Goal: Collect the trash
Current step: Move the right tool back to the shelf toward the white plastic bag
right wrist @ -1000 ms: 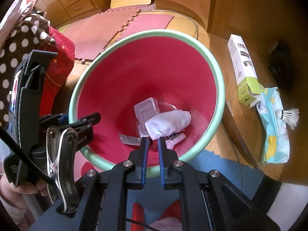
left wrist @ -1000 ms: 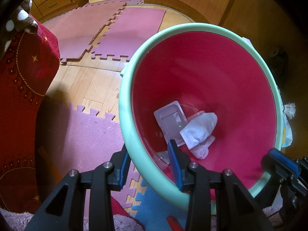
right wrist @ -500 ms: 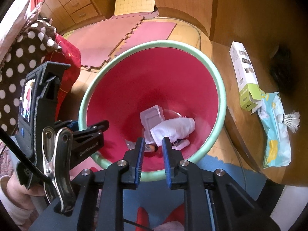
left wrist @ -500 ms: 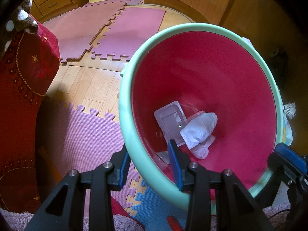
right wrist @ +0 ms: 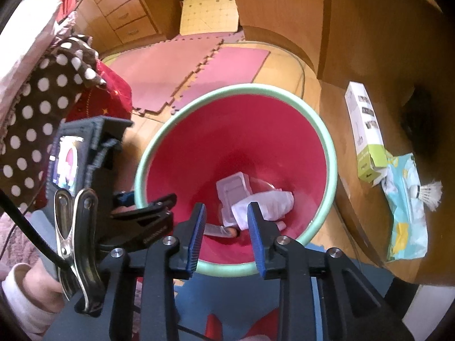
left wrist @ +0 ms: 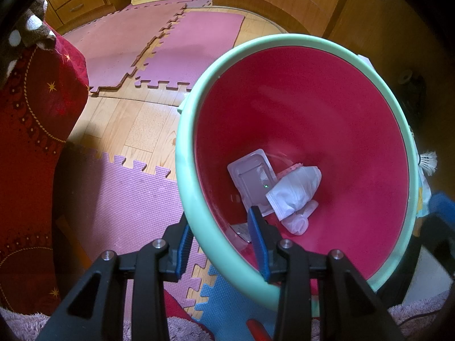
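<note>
Ahead of the claw, pink foam mats (left wrist: pixel 159 56) lie on the wooden floor (left wrist: pixel 136 125). To its right, a wooden tabletop (right wrist: pixel 358 187) carries a box (right wrist: pixel 365 133), a shuttlecock (right wrist: pixel 429 193) and a blue wrapper (right wrist: pixel 406 213).

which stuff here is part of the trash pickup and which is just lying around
Job: bin, held by the left gripper; white wrapper and clear tray inside it; open right gripper.
Lying about: foam mats, polka-dot cloth, drawers.
</note>
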`<state>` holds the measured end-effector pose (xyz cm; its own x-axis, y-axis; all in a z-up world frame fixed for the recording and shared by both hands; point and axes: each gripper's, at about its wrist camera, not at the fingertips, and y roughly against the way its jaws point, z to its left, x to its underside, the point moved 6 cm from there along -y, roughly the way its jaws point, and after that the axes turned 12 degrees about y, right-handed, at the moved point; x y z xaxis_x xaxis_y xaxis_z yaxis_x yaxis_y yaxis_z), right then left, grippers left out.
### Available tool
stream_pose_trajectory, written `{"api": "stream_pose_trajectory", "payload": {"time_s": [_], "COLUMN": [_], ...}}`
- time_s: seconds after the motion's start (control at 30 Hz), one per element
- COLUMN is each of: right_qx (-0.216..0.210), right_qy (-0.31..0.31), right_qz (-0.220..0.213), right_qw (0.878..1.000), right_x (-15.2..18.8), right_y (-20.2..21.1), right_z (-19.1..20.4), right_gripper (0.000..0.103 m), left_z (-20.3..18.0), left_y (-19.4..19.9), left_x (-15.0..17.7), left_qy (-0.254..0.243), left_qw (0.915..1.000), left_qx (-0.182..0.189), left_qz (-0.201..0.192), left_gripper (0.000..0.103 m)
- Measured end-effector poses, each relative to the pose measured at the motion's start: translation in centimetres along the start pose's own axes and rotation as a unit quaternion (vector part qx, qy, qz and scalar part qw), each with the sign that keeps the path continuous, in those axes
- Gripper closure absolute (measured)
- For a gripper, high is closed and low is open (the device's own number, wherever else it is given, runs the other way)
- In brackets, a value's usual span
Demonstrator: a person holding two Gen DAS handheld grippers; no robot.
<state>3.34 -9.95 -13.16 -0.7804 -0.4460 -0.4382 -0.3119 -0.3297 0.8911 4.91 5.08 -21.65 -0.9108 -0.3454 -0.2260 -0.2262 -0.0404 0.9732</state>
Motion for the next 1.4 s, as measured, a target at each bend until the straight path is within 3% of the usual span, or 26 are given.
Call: {"api": "stream_pose_trajectory", "payload": {"time_s": [0.3,0.57,1.4], "right_qx": [0.007,0.024,0.113], "right_qy": [0.035,0.061,0.035], "right_qz": [-0.034,-0.037,-0.093], "right_qw": [0.999,0.997,0.989], "right_x": [-2.8,-4.3,-7.2], "right_y": [4.6,7.4,16.7], "right_z": [1.0,0.6,-5.8], "right_gripper": [0.072,0.072,0.072], "left_z": [0.0,0.0,0.0], "left_y": [0.0,0.0,0.0], "left_x": [0.0,0.0,0.0], "left_qy": [0.0,0.0,0.0], "left_qw": [1.0,1.0,1.0], "left_qx": [0.0,0.0,0.0], "left_qz": [0.0,0.0,0.0], "left_gripper": [0.064,0.064,0.063]}}
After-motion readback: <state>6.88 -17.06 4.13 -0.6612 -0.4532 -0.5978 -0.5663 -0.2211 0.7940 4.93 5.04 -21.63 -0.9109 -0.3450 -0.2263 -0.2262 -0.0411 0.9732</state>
